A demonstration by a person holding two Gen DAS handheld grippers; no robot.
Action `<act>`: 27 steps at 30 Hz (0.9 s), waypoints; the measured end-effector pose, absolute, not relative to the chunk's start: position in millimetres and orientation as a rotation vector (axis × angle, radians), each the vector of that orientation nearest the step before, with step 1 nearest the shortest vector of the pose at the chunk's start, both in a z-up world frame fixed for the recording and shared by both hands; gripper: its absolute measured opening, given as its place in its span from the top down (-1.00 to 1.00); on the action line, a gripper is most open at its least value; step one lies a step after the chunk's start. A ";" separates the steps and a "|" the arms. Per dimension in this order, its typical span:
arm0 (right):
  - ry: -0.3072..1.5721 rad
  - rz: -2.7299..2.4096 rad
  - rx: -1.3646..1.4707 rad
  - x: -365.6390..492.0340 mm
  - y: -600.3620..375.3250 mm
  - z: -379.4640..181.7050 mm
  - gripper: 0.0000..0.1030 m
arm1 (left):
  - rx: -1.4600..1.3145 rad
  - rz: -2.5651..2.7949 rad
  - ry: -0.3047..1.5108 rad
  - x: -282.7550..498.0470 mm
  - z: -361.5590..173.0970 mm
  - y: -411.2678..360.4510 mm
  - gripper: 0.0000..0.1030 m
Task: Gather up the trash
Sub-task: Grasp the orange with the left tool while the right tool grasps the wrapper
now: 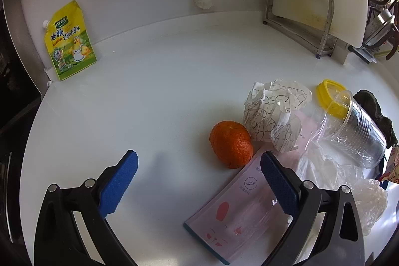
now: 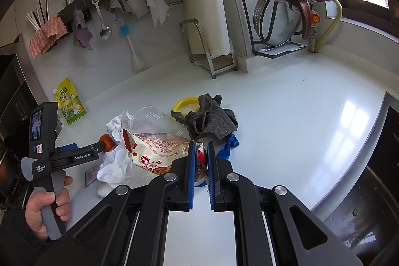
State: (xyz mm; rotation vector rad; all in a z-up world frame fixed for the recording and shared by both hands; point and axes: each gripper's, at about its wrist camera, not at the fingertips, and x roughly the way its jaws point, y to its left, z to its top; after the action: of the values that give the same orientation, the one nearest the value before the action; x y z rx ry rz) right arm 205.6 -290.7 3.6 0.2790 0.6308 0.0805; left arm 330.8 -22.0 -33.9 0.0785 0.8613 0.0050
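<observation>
My left gripper (image 1: 199, 155) is open low over the white counter (image 1: 154, 101), its blue pads wide apart. An orange (image 1: 230, 143) lies just beyond its right finger, touching a crumpled printed paper (image 1: 271, 114). A flat pink packet (image 1: 237, 211) lies partly under that right finger. Stacked clear cups (image 1: 351, 131) lie on their side against a yellow lid (image 1: 326, 91). My right gripper (image 2: 201, 148) is shut on the edge of a red-and-white snack wrapper (image 2: 159, 151), above a pile of white tissue (image 2: 112, 166), a clear cup (image 2: 152, 116) and a blue strip (image 2: 229, 143).
A yellow seasoning pouch (image 1: 69, 41) leans on the back wall. A metal rack (image 1: 299, 14) holds a white cutting board. A grey cloth (image 2: 212, 119) lies behind the pile. A sink (image 2: 369, 211) opens at the right. A hand (image 2: 47, 203) grips the left tool's handle.
</observation>
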 end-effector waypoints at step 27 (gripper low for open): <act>0.616 0.084 0.275 192.6 -289.1 9.2 0.83 | 0.094 -0.070 0.809 312.5 -18.4 -18.1 0.56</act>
State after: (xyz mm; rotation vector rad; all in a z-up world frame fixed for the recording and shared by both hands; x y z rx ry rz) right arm 192.6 -289.1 9.2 0.2748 0.6155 0.0841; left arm 312.5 -18.1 -18.4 0.0942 0.8091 -0.0705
